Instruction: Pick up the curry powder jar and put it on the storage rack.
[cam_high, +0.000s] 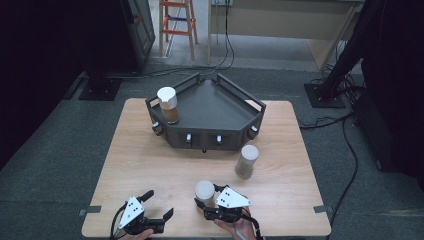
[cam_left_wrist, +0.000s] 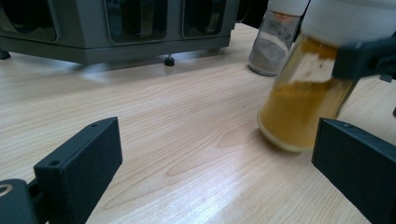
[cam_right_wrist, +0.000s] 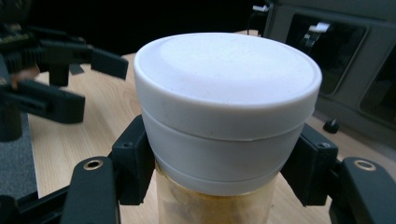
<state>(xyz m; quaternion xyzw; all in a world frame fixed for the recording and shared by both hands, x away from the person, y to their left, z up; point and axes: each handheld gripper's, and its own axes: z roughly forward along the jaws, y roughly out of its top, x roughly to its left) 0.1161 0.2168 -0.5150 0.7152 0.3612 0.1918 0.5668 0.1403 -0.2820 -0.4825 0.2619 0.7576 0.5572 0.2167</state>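
The jar (cam_right_wrist: 224, 116) of yellow powder stands on the near part of the worktop (cam_high: 150, 165), right of centre. My right gripper (cam_high: 209, 204) has its jaws closed on the jar, one at each side, bearing on the lower edge of the white cap and the top of the glass. The jar appears tilted in the left gripper view, so its base may not sit flat.

Handling, as I judge it: the body looks like clear glass, rigid, smooth and breakable. It is about half full of powder, so moderate in weight, with the mass low down. The cap is wider than the body and offers a shoulder. A grip on the cap alone risks turning or loosening it. I would take hold just under the cap rim, across the full width, and keep the jar upright.

My left gripper (cam_high: 159, 206) rests on the near edge, left of the jar, jaws spread open and holding nothing.

Farther off, a grey-powder jar (cam_high: 246, 161) stands to the right. Beyond it sits the dark rack (cam_high: 215, 107), with a brown-powder jar (cam_high: 168, 105) on its left corner.
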